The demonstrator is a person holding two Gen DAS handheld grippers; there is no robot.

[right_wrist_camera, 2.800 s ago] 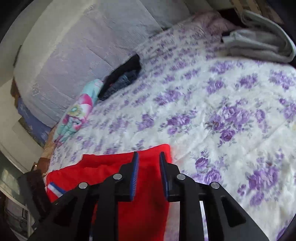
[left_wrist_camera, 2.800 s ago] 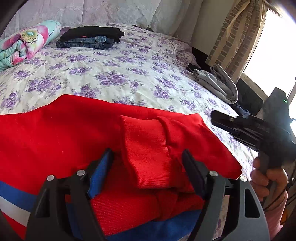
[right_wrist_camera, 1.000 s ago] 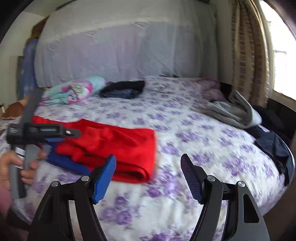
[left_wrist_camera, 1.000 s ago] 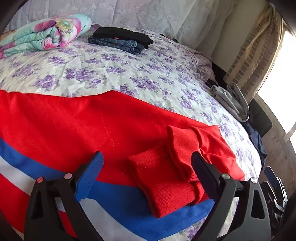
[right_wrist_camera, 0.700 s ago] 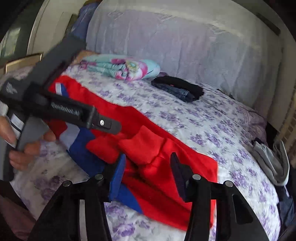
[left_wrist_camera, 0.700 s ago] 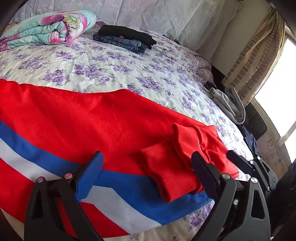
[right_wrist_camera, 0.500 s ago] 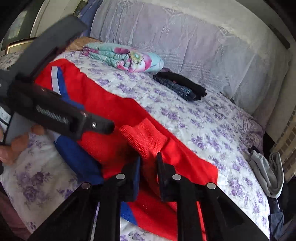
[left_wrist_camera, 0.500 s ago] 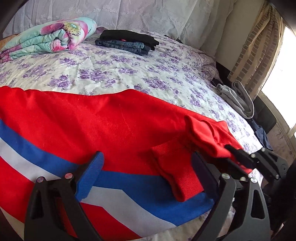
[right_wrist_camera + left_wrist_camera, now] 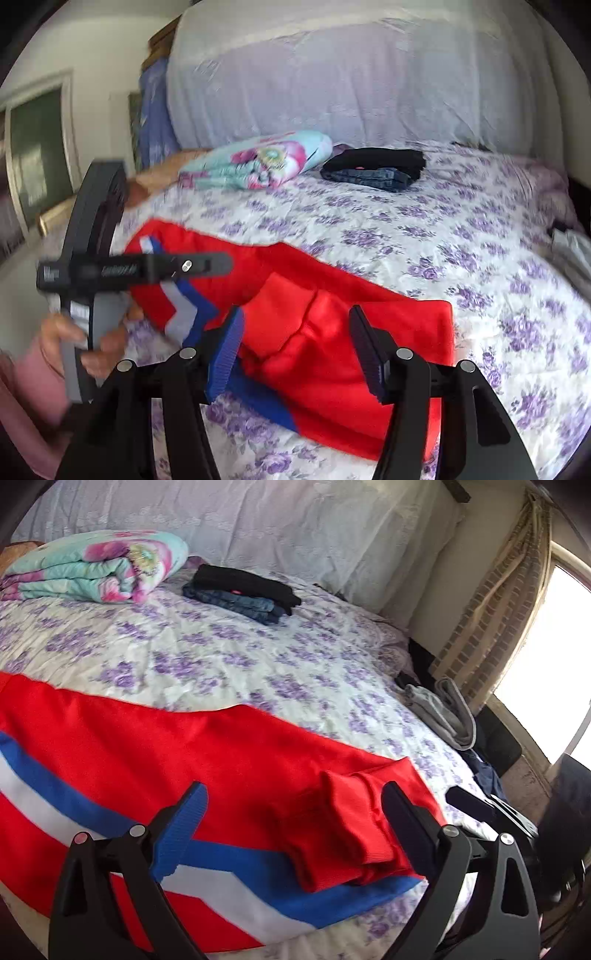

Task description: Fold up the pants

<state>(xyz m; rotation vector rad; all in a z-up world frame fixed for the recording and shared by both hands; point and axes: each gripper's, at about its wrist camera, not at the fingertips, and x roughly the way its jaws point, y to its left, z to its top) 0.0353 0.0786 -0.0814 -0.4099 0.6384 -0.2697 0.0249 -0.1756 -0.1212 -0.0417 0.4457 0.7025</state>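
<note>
left gripper (image 9: pixel 291 814) parted, over pants (image 9: pixel 221 760) | right gripper (image 9: pixel 295 350) just reopened

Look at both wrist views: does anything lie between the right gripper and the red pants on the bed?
Nothing visible does. The right gripper, open with nothing between its pads, hangs just above the red pants. The left gripper is open beside it. The folded clothes and blanket lie far back.

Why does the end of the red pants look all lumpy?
The red pants lie flat, but their ribbed cuffs are bunched crookedly on top near the bed's edge. Grey clothes also sit crumpled by the curtain.
</note>
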